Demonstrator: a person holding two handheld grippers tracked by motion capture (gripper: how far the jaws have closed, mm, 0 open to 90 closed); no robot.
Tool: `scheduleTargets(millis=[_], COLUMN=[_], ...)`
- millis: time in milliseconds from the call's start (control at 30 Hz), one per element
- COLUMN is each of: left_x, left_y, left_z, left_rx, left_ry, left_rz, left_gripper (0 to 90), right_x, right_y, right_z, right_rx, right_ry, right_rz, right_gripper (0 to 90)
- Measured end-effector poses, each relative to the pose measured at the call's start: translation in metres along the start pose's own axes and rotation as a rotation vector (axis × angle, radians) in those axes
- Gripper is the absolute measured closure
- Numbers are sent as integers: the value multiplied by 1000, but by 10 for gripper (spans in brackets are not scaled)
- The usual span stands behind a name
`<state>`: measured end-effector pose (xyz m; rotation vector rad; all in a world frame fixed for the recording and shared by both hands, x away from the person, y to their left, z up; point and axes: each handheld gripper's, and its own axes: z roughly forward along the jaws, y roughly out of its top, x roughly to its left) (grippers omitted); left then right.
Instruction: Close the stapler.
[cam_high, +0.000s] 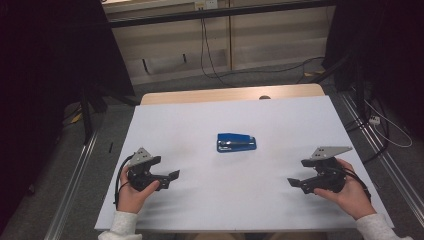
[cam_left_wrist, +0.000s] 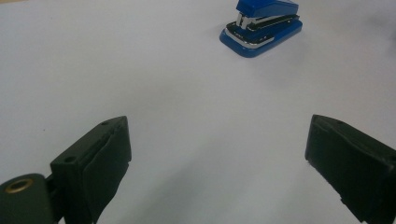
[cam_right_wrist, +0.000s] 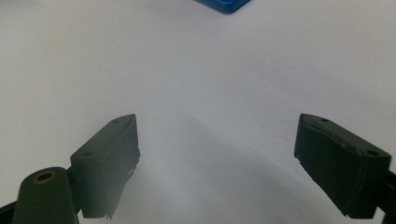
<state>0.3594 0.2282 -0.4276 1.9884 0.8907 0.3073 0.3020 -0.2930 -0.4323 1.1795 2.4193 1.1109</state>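
Note:
A blue stapler (cam_high: 236, 142) lies flat near the middle of the white table top (cam_high: 225, 115). My left gripper (cam_high: 170, 179) rests low at the front left, held in a hand, open and empty, its jaws pointing right. From the left gripper view the stapler (cam_left_wrist: 261, 25) sits far ahead, up and right of the open gripper (cam_left_wrist: 217, 154). My right gripper (cam_high: 296, 184) is at the front right, open and empty, jaws pointing left. In the right gripper view a blue corner of the stapler (cam_right_wrist: 224, 4) touches the top edge, well beyond the gripper (cam_right_wrist: 217, 149).
The white sheet covers a wooden table whose far edge (cam_high: 230, 93) shows bare. Metal rails (cam_high: 75, 175) run along both sides on the floor, with cables (cam_high: 210, 55) behind and dark curtains left and right.

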Motion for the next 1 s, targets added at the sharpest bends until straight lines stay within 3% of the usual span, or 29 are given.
scheduleTargets(millis=[433, 1000], left_x=[5, 7], left_y=[-12, -16], left_z=[-16, -19], left_rx=[13, 5], left_ry=[26, 33], left_rz=[9, 13], left_gripper=[71, 74], right_x=[-2, -1], right_y=[-2, -2], right_z=[-2, -2], right_rx=[-6, -5], right_ry=[0, -4], right_rz=[5, -1], right_gripper=[134, 134])
